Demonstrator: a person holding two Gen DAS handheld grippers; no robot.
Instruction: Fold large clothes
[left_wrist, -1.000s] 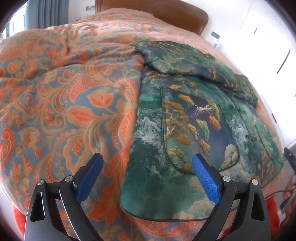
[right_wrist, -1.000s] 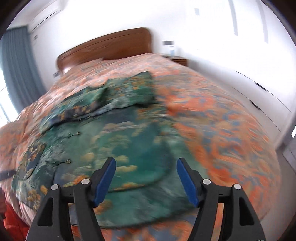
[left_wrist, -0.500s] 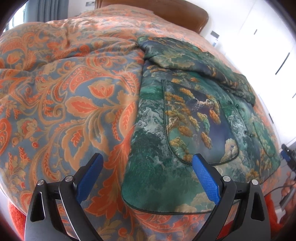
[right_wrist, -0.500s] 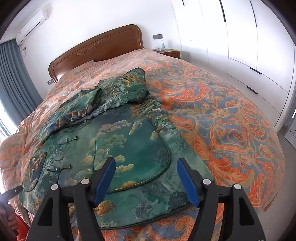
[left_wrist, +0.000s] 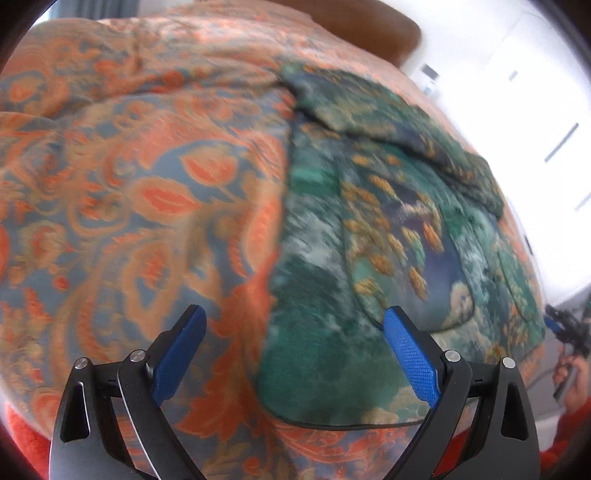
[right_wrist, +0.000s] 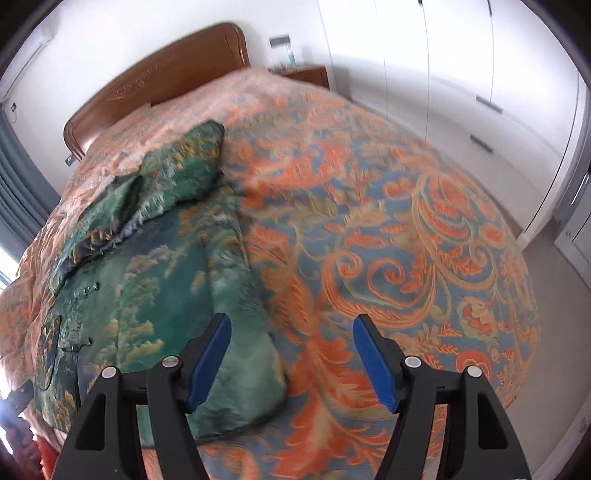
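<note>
Green landscape-print satin jacket (left_wrist: 388, 229) lies flat on orange paisley bedspread (left_wrist: 147, 184) | left gripper (left_wrist: 291, 328) and right gripper (right_wrist: 291, 332) both wide open, empty, above near hem corners | we should pinch both corners evenly before lifting.

The left wrist view looks from the foot of the bed (left_wrist: 140, 192) toward the headboard (left_wrist: 373, 33), low and close over the bedspread, with the green garment (left_wrist: 369, 258) to its right. The right wrist view faces the same way from farther right, the garment (right_wrist: 155, 295) on its left, the wardrobe doors (right_wrist: 461, 74) beyond. Both views share garment, bedspread and headboard (right_wrist: 162, 74).
</note>
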